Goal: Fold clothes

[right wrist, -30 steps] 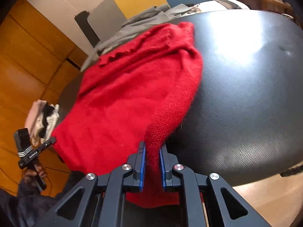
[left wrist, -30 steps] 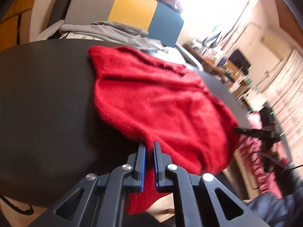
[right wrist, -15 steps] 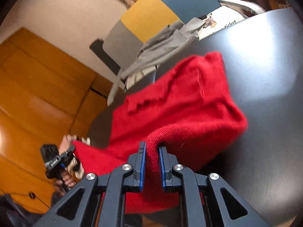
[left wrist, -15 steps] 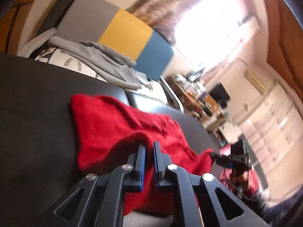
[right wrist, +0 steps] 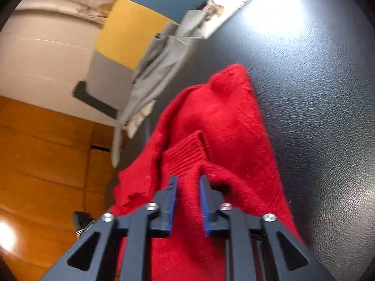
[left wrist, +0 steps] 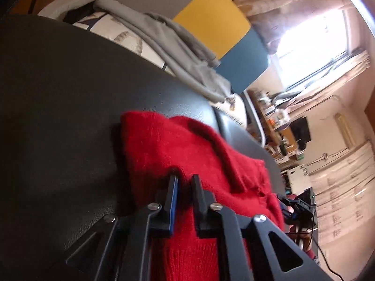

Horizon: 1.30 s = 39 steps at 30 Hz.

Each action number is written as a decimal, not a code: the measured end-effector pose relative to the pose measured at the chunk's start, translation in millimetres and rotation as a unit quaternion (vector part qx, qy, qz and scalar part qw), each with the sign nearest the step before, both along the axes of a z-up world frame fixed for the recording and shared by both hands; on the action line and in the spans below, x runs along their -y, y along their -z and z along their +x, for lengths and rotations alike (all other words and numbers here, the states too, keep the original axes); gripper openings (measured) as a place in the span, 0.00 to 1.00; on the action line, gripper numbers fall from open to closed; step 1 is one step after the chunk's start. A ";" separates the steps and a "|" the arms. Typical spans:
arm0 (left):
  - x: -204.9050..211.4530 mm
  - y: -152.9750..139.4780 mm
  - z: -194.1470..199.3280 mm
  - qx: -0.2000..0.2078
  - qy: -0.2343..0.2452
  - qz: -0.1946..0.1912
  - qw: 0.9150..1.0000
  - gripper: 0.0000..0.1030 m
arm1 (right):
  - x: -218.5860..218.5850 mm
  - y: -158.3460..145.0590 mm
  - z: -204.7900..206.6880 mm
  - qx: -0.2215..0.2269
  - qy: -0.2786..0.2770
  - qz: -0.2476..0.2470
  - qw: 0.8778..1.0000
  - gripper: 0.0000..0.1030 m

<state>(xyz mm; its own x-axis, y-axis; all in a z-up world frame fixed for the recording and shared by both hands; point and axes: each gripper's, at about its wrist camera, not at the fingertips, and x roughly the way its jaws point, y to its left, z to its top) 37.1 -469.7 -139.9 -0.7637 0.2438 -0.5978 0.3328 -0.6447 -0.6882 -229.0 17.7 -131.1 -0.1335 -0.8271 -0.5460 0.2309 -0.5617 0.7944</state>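
A red knit sweater (left wrist: pixel 164 149) lies on a black leather table (left wrist: pixel 58 98), partly folded over itself. My left gripper (left wrist: pixel 185 178) is shut on a fold of its near edge, with red cloth between the fingers. My right gripper (right wrist: pixel 188 179) is shut on the other near corner of the sweater (right wrist: pixel 225 126), beside a ribbed cuff (right wrist: pixel 185 154). The right gripper (left wrist: pixel 297 205) shows at the sweater's far side in the left wrist view. Both grippers hold the cloth over the sweater's far part.
A chair with grey, yellow and blue back panels (left wrist: pixel 211 21) stands behind the table, with a grey garment (left wrist: pixel 178 42) and printed white cloth draped on it. Wooden panelling (right wrist: pixel 42 152) is on the left. Shelves and a bright window (left wrist: pixel 311 53) are at the right.
Both grippers have carried the near edge of the sweater up and forward over its far part. The sweater now covers less of the table.
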 end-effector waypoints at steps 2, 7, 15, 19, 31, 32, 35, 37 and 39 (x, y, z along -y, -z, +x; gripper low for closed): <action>-0.5 -3.5 8.8 -0.012 0.001 -0.009 1.000 0.18 | -5.3 -8.1 8.9 -0.018 -0.008 -0.021 1.000 0.57; -13.1 -7.8 33.3 -0.010 0.016 -0.034 0.999 0.18 | -7.7 -13.0 25.9 -0.023 -0.051 -0.035 0.998 0.68; -32.7 2.1 72.4 0.004 0.023 -0.057 0.998 0.18 | -10.7 -8.6 50.1 -0.040 -0.111 0.034 0.992 0.68; -37.6 -2.3 79.0 -0.008 0.039 -0.081 0.996 0.19 | -3.4 -5.1 63.5 -0.059 -0.160 0.075 0.982 0.68; -45.8 -6.0 49.8 -0.012 0.103 -0.064 0.993 0.15 | -4.8 7.2 71.4 -0.083 -0.166 0.110 0.977 0.16; -47.2 -7.3 48.1 -0.013 0.109 -0.063 0.992 0.10 | -3.6 4.8 73.3 -0.085 -0.171 0.111 0.975 0.16; -50.8 -9.7 43.1 0.001 0.113 -0.077 0.991 0.08 | 1.3 -3.7 78.9 -0.094 -0.192 0.117 0.970 0.13; -46.5 -10.3 42.9 -0.003 0.103 -0.063 0.993 0.08 | 4.0 -9.9 80.0 -0.099 -0.201 0.113 0.968 0.11; -41.9 -14.8 45.0 -0.021 0.092 -0.044 0.995 0.08 | 3.9 -18.2 78.0 -0.100 -0.201 0.092 0.970 0.11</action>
<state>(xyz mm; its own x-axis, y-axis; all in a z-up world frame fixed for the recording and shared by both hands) 82.1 -427.8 -125.2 -0.7357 0.3287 -0.5921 0.1768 -0.7508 -0.6365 -151.0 13.8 -113.0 0.0608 -0.7258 -0.6852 0.5995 -0.5223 0.6065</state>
